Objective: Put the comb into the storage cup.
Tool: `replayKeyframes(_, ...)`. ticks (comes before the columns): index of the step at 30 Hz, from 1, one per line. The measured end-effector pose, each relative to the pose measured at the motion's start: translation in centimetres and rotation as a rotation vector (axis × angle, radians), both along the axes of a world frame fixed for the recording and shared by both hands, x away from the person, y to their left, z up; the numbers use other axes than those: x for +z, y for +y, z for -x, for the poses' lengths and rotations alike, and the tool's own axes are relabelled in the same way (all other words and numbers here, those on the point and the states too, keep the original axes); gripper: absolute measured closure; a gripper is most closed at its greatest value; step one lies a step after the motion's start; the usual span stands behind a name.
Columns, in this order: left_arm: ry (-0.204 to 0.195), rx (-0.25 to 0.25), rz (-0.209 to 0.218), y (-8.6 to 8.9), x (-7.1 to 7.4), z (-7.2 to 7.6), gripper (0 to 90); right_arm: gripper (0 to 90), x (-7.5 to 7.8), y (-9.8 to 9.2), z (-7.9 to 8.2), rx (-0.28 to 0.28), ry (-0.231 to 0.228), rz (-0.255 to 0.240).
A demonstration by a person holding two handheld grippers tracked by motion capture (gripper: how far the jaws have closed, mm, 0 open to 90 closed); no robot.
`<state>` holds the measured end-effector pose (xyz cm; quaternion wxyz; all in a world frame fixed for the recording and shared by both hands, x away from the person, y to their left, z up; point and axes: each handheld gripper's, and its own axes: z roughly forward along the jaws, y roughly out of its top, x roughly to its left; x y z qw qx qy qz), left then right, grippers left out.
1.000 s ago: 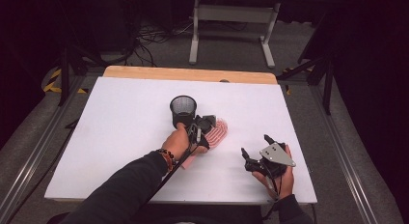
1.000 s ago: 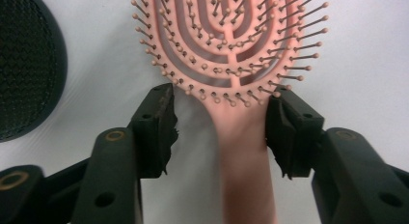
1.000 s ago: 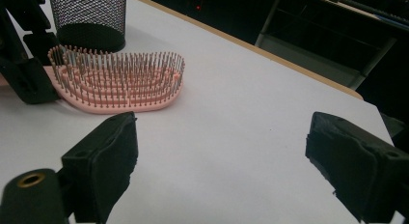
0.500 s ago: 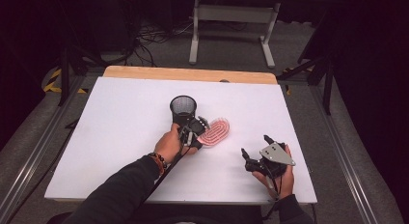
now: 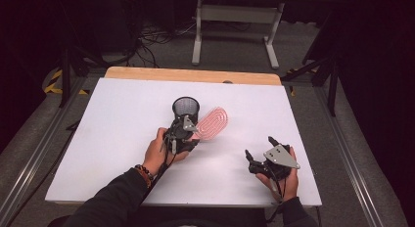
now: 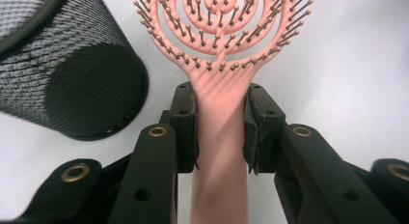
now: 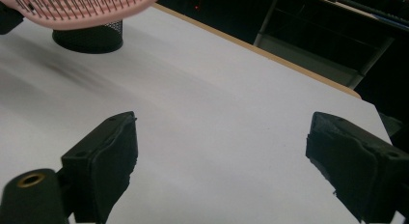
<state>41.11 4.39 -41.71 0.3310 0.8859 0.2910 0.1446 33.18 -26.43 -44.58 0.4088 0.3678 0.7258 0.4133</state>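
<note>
Left gripper (image 6: 220,137), jaws clamped on the handle of the pink hairbrush (image 5: 212,123), holds it mid-surface just right of the black mesh cup (image 5: 186,108). Right gripper (image 5: 260,149), jaws wide and empty, sits near the surface (image 5: 98,134)'s near-right edge; open room lies left and far.

surface: white table (image 5: 107,139); on it: black mesh cup (image 5: 186,108)
</note>
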Motion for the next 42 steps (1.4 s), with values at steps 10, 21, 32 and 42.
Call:
replayKeyframes(10,-0.160,0.007,0.122,1.8,0.4,2.0,69.7,11.6,0.0,0.2,0.0,0.004,-0.013,-0.002)
replayKeyframes(21,-0.267,0.018,0.258,4.1,0.0,3.2,69.7,11.5,0.4,0.6,0.0,0.028,-0.027,-0.046)
replayKeyframes(32,-0.335,0.008,0.331,4.9,-0.3,4.0,69.7,10.5,2.7,2.2,0.0,0.104,-0.075,-0.089)
replayKeyframes(42,-0.360,0.002,0.351,5.1,-0.6,4.3,69.7,8.2,4.9,4.3,-0.5,0.187,-0.111,-0.150)
